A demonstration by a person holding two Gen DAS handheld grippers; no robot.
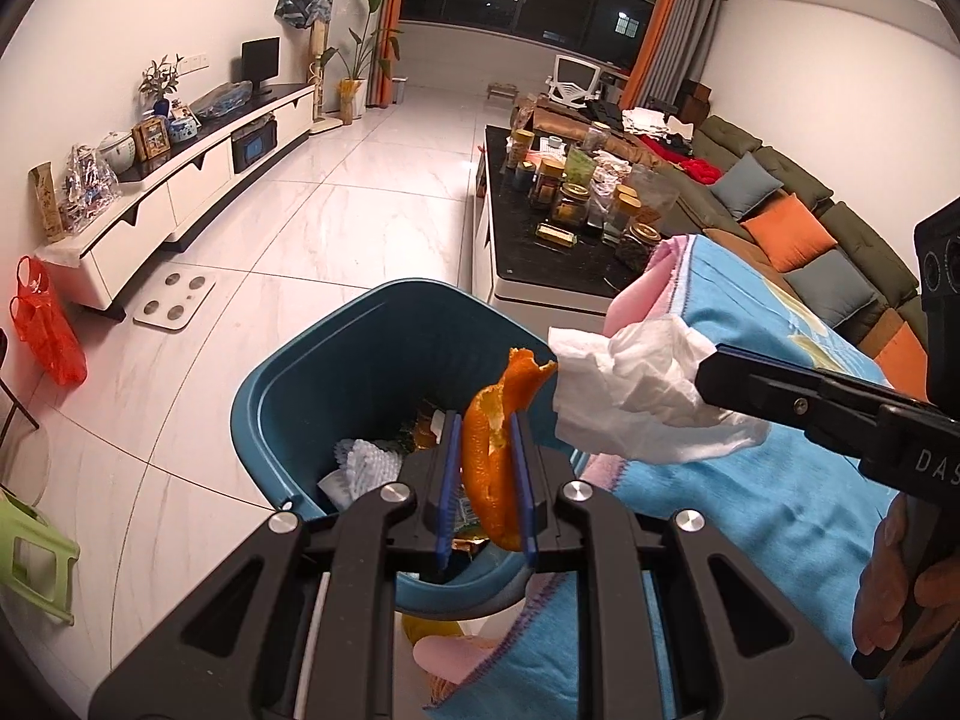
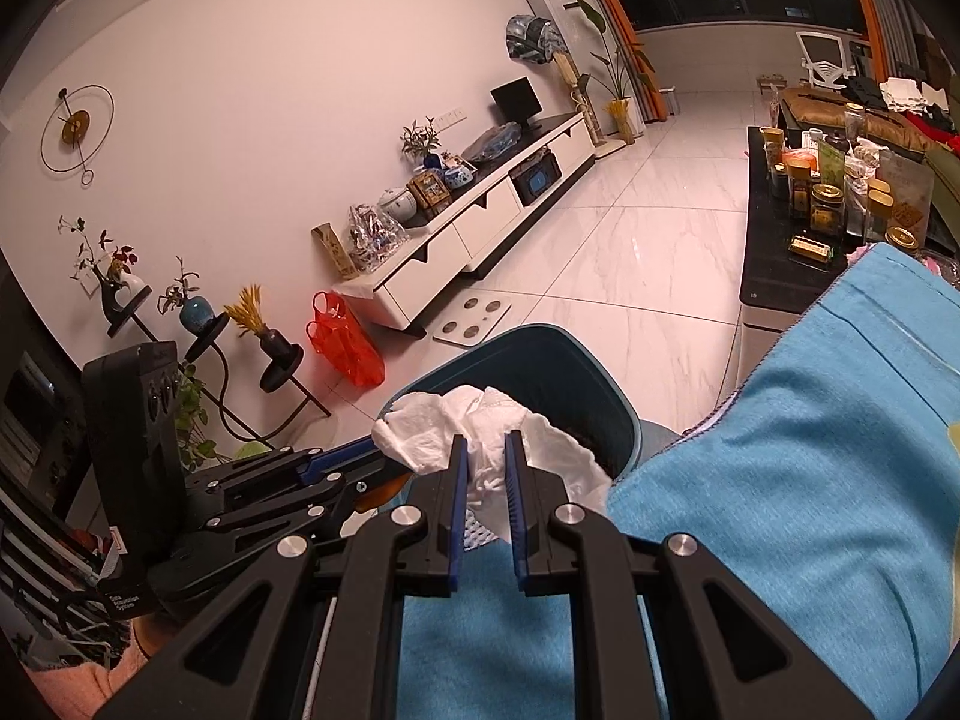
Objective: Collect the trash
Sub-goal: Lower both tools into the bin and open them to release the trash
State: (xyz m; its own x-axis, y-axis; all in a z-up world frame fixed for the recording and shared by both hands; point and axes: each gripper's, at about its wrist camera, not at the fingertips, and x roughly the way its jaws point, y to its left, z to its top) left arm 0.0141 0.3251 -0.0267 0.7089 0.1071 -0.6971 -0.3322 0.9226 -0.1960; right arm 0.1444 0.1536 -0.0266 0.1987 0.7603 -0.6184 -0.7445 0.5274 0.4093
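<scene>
My left gripper [image 1: 486, 450] clamps orange peel [image 1: 489, 456] above the blue bin [image 1: 312, 372], while at two o'clock my right gripper [image 2: 483, 456] pinches crumpled tissue [image 2: 480, 420].

Teal bin [image 1: 282, 396], bright orange peel [image 1: 489, 456], white crumpled tissue [image 1: 636, 384], sky-blue blanket [image 1: 750, 498] with pink edge and purple stitching, black hand-held gripper [image 1: 486, 468] with blue pads [image 1: 451, 480], white marble-veined floor [image 1: 336, 222], translucent red bag [image 1: 45, 330]
</scene>
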